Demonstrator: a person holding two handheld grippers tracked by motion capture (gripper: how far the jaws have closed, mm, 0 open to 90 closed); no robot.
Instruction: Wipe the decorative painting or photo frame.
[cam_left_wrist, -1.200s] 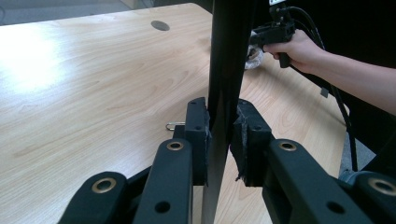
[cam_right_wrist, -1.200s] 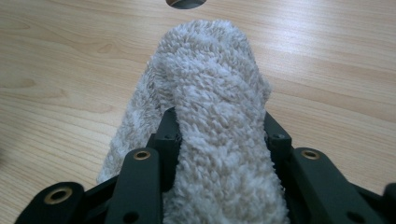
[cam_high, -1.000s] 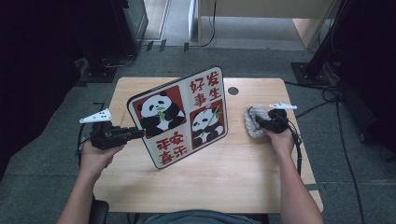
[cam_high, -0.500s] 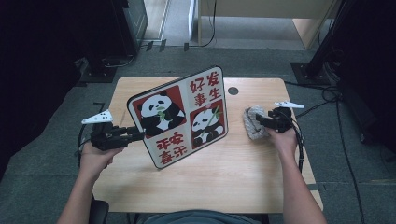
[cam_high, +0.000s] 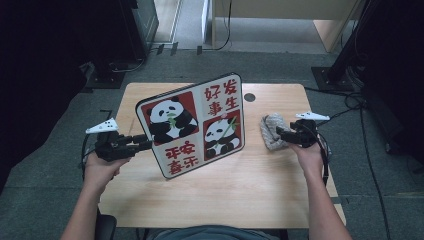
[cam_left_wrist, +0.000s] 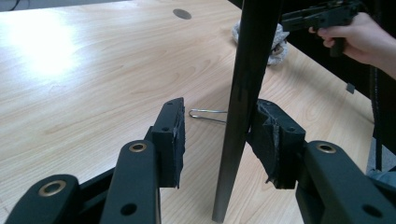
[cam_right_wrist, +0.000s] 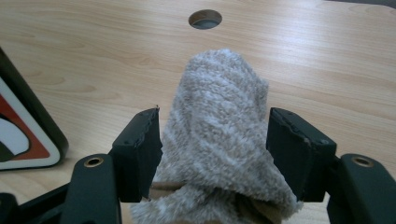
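Now | left claw (cam_left_wrist: 215, 140): just opened, panda board (cam_high: 192, 125) edge between pads | right claw (cam_right_wrist: 215, 154): open around grey cloth (cam_right_wrist: 219, 135)

Panda board (cam_left_wrist: 247, 70) in left gripper view: seen edge-on, top & printed face out of sight, bottom cut by frame edge. Wire stand (cam_left_wrist: 208, 114) behind it mostly hidden, just a loop showing. Grey cloth (cam_right_wrist: 219, 140) in right gripper view: lower end cut off at frame bottom, underside hidden. Board's corner (cam_right_wrist: 23, 135) there cropped at left. High view: cloth (cam_high: 270, 131) partly covered by right gripper (cam_high: 280, 135); fingers too small to tell contact.
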